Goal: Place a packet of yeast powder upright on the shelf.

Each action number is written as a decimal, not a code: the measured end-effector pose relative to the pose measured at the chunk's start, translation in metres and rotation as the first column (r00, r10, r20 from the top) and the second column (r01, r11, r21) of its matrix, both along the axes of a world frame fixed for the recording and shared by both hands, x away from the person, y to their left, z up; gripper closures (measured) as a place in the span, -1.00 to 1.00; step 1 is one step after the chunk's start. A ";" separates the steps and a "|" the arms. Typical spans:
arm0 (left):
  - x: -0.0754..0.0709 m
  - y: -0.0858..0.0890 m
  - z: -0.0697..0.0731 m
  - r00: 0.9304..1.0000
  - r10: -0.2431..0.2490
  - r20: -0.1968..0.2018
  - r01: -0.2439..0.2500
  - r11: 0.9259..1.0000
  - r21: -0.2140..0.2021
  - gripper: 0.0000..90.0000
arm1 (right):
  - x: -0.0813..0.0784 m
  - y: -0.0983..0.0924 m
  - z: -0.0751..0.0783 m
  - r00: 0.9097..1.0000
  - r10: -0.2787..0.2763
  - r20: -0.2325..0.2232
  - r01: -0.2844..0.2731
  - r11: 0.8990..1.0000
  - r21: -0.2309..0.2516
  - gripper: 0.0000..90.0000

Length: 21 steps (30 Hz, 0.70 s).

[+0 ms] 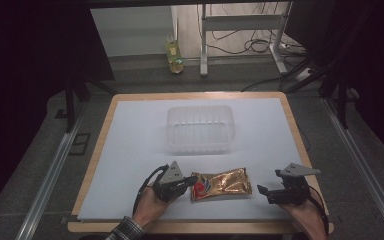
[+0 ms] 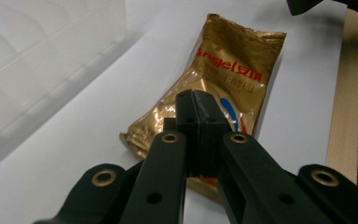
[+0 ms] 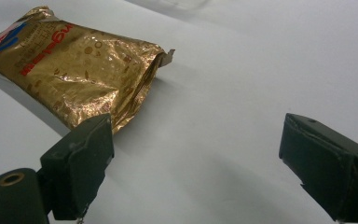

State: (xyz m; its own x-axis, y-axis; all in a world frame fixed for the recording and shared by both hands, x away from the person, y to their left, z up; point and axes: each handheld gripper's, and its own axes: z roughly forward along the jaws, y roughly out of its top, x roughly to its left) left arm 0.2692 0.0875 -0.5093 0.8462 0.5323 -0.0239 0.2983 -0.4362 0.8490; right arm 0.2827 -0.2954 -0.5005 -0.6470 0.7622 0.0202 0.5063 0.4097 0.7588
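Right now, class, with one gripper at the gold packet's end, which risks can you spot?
1. The left gripper is shut on just the near end of the gold snack packet; the slick foil could slip out or the seam tear if lifted.
2. Held at one end, the packet may sag and catch the rim of the clear plastic tub.
3. The right gripper sits open beside the packet's other end and could knock it.

Near edge of the gold packet (image 2: 223,88) hidden behind the closed jaws.
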 end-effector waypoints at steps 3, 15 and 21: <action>0.001 -0.006 -0.002 1.000 -0.013 -0.007 0.014 1.000 0.003 0.99 | 0.000 0.000 -0.001 1.000 0.000 -0.001 0.000 1.000 -0.003 -0.77; 0.005 -0.016 -0.017 1.000 -0.013 -0.013 0.014 0.998 0.058 0.99 | 0.001 0.004 -0.002 1.000 0.006 -0.004 -0.006 1.000 -0.014 -0.77; 0.009 -0.014 -0.024 0.999 -0.011 -0.049 0.013 0.999 0.041 0.99 | 0.002 0.004 -0.002 1.000 0.001 -0.005 -0.001 1.000 -0.017 -0.76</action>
State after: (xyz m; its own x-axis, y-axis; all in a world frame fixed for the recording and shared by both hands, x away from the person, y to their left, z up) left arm 0.2785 0.0735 -0.5332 0.8512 0.5231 -0.0433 0.3332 -0.4747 0.8146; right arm 0.2842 -0.2914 -0.5026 -0.6480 0.7616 0.0101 0.5091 0.4233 0.7494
